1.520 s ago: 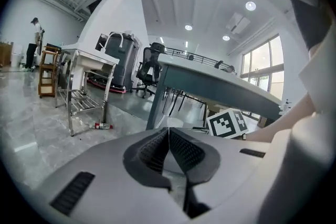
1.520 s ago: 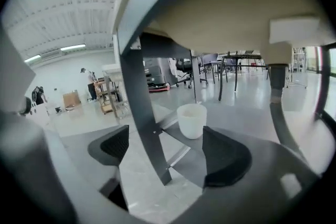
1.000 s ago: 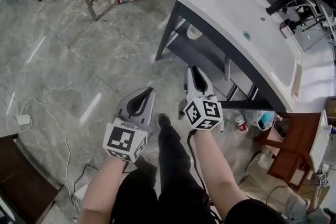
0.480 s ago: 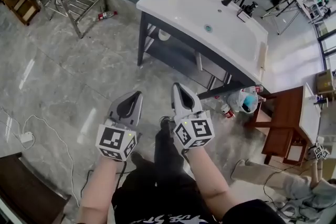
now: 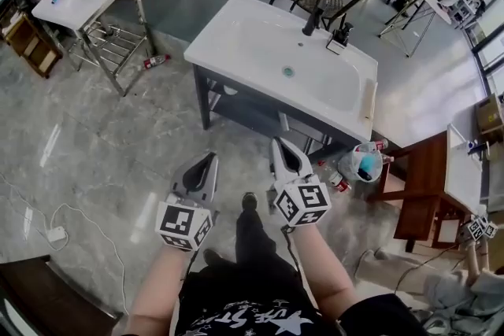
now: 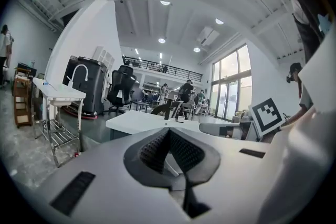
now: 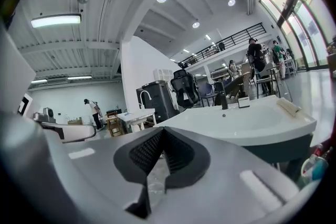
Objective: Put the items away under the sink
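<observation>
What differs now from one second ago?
The person has drawn back and up from the sink: it looks smaller and more of the room shows. Nothing was taken or let go. The left gripper and right gripper stay side by side; jaws now shut, empty; the sink has not moved.

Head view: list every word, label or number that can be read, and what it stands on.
Nothing reads cleanly.
Shirt print: white letters and a star, cut off, unreadable.
Marker cubes: square patterns, no letters.
Bottle by the rack: label too small.
Bottles beside the sink: labels too small.
Card by the tap: too small.
</observation>
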A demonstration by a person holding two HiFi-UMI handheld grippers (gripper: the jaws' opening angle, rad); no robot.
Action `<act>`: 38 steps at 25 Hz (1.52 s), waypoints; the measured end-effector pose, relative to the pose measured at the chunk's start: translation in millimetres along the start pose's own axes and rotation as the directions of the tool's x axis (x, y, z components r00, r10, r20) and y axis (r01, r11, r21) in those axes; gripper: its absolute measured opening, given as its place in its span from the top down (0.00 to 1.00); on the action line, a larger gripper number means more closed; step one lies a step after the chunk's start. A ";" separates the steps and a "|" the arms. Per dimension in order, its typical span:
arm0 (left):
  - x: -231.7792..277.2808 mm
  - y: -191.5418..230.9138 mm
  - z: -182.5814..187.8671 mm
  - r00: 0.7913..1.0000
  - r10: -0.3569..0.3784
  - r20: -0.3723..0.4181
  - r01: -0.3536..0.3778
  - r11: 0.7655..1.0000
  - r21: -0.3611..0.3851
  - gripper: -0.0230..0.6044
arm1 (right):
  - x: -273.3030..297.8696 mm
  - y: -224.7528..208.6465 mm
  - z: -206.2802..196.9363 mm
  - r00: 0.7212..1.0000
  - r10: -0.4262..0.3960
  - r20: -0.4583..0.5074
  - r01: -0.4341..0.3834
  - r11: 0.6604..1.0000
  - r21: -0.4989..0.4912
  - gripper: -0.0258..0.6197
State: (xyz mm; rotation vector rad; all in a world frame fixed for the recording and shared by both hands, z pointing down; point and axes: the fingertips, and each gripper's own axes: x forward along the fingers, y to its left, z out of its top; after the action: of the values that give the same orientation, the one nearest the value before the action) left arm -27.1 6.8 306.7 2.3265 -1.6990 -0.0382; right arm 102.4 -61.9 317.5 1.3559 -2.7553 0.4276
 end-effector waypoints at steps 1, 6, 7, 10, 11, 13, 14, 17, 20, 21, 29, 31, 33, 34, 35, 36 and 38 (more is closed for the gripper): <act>7.8 -2.5 1.7 1.000 -0.009 -0.008 0.009 1.000 0.004 0.95 | 2.6 -8.7 7.5 1.000 -0.006 0.006 0.006 1.000 -0.002 0.96; 61.1 -15.6 10.7 0.997 -0.059 -0.050 0.061 0.998 0.032 0.95 | 20.4 -71.2 38.1 0.997 -0.063 0.032 0.063 0.998 0.007 0.96; 75.1 -16.7 13.9 0.996 -0.063 -0.056 0.065 0.997 0.036 0.95 | 24.5 -86.8 45.1 0.996 -0.081 0.040 0.080 0.997 0.016 0.96; 120.3 -20.2 26.2 0.996 -0.067 -0.065 0.070 0.996 0.046 0.95 | 35.4 -135.2 65.0 0.989 -0.136 0.062 0.133 0.990 0.057 0.96; 135.3 -22.9 30.3 0.995 -0.071 -0.067 0.074 0.996 0.049 0.95 | 38.2 -150.9 70.3 0.986 -0.152 0.065 0.147 0.987 0.069 0.96; 163.6 -30.1 37.7 0.994 -0.081 -0.068 0.085 0.995 0.058 0.95 | 42.7 -180.0 79.3 0.982 -0.176 0.068 0.170 0.982 0.085 0.96; 176.7 -33.2 40.8 0.994 -0.086 -0.068 0.090 0.994 0.063 0.95 | 45.2 -193.0 83.7 0.980 -0.184 0.070 0.178 0.980 0.088 0.96; 210.7 -39.0 48.0 0.994 -0.092 -0.066 0.096 0.993 0.067 0.95 | 53.0 -225.0 98.6 0.975 -0.205 0.081 0.198 0.976 0.088 0.96; 235.6 -40.9 52.2 0.993 -0.103 -0.060 0.107 0.992 0.067 0.95 | 58.9 -247.7 108.7 0.968 -0.231 0.098 0.222 0.970 0.096 0.96; 242.1 -40.7 52.7 0.993 -0.106 -0.060 0.110 0.992 0.067 0.95 | 60.3 -253.2 109.8 0.965 -0.241 0.100 0.230 0.968 0.104 0.96; 279.2 -40.8 50.3 0.982 -0.157 -0.102 0.165 0.984 0.069 0.95 | 63.0 -283.7 100.2 0.944 -0.322 0.071 0.309 0.940 0.146 0.96; 292.8 -37.5 50.1 0.979 -0.169 -0.110 0.178 0.982 0.069 0.95 | 66.0 -293.0 98.5 0.938 -0.341 0.067 0.327 0.931 0.163 0.96; 310.3 -33.0 52.4 0.977 -0.184 -0.111 0.193 0.979 0.072 0.95 | 71.4 -303.6 99.5 0.928 -0.367 0.066 0.352 0.920 0.172 0.96; 319.7 -31.8 53.8 0.974 -0.195 -0.111 0.204 0.977 0.071 0.95 | 73.8 -309.2 101.0 0.922 -0.383 0.067 0.366 0.914 0.176 0.96; 329.2 -31.3 55.3 0.972 -0.209 -0.111 0.217 0.974 0.069 0.95 | 75.8 -314.9 102.9 0.915 -0.398 0.068 0.382 0.907 0.179 0.96; 339.2 -30.8 57.1 0.968 -0.225 -0.110 0.234 0.970 0.069 0.95 | 78.6 -320.5 104.9 0.908 -0.412 0.071 0.395 0.901 0.181 0.96; 360.6 -27.0 62.0 0.962 -0.252 -0.107 0.261 0.962 0.076 0.95 | 89.0 -330.7 108.9 0.898 -0.432 0.077 0.415 0.893 0.175 0.96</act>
State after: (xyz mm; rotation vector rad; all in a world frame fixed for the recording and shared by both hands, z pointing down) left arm 101.2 -336.4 288.0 2.5563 -1.3709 0.1023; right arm 315.5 -350.8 301.8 2.0165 -2.4348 0.5566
